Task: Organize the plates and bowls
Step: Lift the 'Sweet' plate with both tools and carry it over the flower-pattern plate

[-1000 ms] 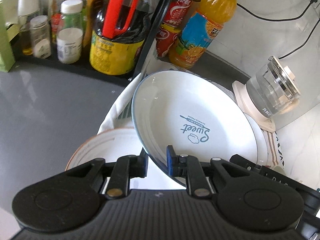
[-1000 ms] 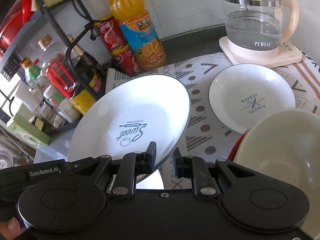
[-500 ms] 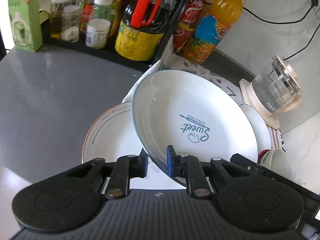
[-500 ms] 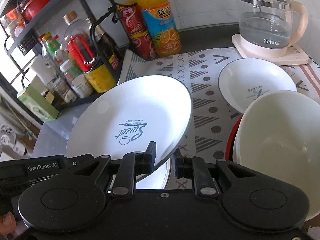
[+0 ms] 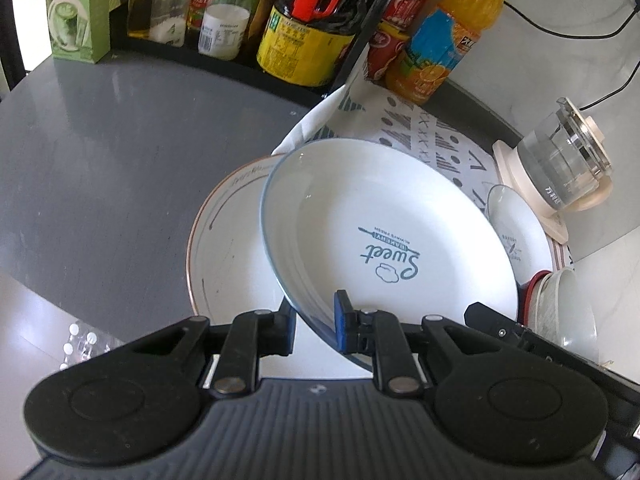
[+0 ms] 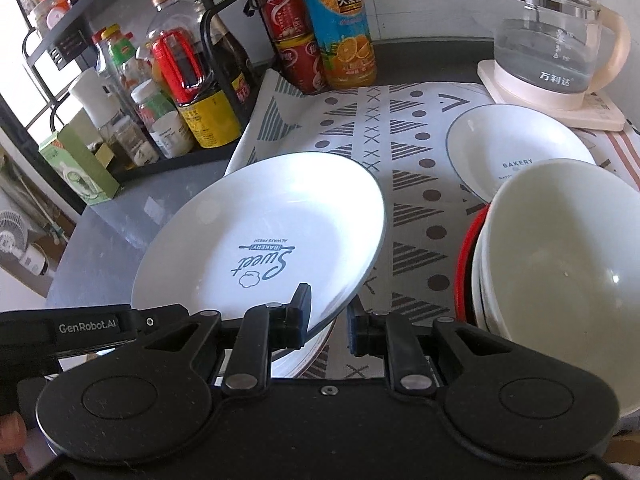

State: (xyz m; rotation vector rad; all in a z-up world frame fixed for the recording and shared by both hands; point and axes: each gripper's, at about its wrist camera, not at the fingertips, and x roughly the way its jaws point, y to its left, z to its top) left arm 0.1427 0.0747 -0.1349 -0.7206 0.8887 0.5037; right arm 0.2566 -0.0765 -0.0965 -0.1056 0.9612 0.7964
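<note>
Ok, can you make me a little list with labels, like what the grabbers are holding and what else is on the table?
held thing: Sweet plate, tilted, off the table
left gripper: shut on its rim
right gripper: shut on its rim
below it: brown-rimmed plate, lying flat
small plate: on the patterned cloth
stacked bowls: at the right
kettle: behind the small plate

White "Sweet Bakery" plate (image 5: 384, 224) w/ blue rim was held tilted above a brown-rimmed plate (image 5: 228, 240). Smaller "Bakery" plate (image 6: 516, 148) was laid flat nearby; white bowls (image 6: 560, 256) were stacked in a red one (image 6: 466, 256).
</note>
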